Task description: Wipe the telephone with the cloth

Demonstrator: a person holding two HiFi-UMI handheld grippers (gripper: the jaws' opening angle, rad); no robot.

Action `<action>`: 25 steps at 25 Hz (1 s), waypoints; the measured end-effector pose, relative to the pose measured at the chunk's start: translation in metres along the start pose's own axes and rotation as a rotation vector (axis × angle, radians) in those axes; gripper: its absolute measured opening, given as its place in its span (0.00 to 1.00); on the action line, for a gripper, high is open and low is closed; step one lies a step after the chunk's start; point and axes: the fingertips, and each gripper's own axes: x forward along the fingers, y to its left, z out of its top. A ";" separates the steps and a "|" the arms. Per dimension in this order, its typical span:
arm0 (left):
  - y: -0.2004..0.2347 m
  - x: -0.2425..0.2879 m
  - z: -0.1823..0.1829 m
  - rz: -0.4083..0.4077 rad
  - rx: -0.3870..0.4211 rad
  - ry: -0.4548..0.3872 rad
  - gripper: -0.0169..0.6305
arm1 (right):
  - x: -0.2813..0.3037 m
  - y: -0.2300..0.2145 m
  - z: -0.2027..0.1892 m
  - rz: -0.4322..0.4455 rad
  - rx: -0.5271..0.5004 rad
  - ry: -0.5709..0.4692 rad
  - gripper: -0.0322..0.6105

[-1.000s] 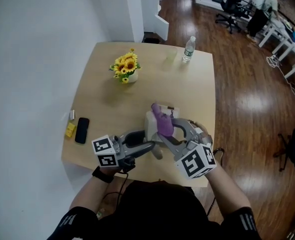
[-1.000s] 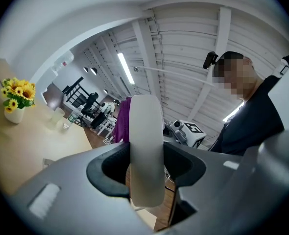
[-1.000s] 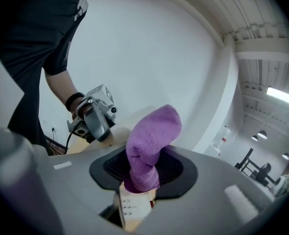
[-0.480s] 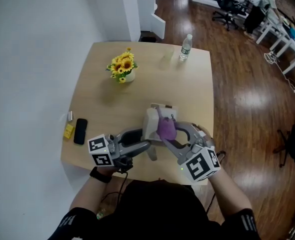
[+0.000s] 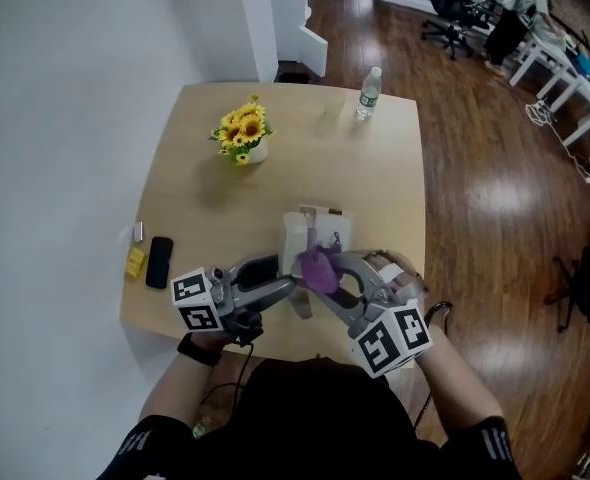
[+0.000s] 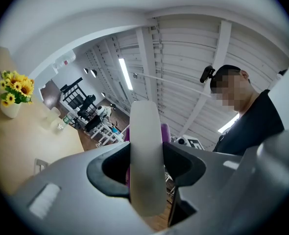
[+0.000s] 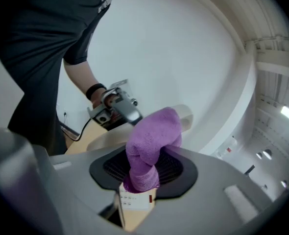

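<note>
Telephone base, white, sits on the table toward its near edge, about midway between the left and right edges. Its handset is off the base and clamped in the left gripper. The left gripper view shows the pale bar of the handset standing upright between the two jaws, which press on it from both sides.

The right gripper is closed on the purple cloth, a bunched wad that sticks out past its jaws. In the right gripper view the cloth lies against the handset, and a strip of the base's keypad shows below the jaws. The two grippers meet over the near part of the base.

Sunflowers in a small white vase stand toward the far left corner, and a water bottle stands at the far edge. A black phone and a yellow thing lie at the left edge.
</note>
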 end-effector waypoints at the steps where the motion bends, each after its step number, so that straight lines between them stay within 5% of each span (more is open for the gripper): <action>1: 0.000 -0.002 0.004 0.000 0.001 -0.017 0.34 | 0.000 0.008 -0.004 0.023 -0.002 0.009 0.27; 8: -0.011 -0.004 0.028 -0.037 0.003 -0.098 0.34 | -0.003 0.025 -0.022 0.091 0.122 0.009 0.27; 20: -0.004 -0.004 0.042 -0.031 -0.048 -0.202 0.33 | 0.024 0.113 -0.004 0.270 -0.010 -0.001 0.27; 25: 0.000 -0.011 0.050 -0.028 -0.064 -0.252 0.33 | 0.017 0.085 -0.007 0.209 0.127 -0.010 0.27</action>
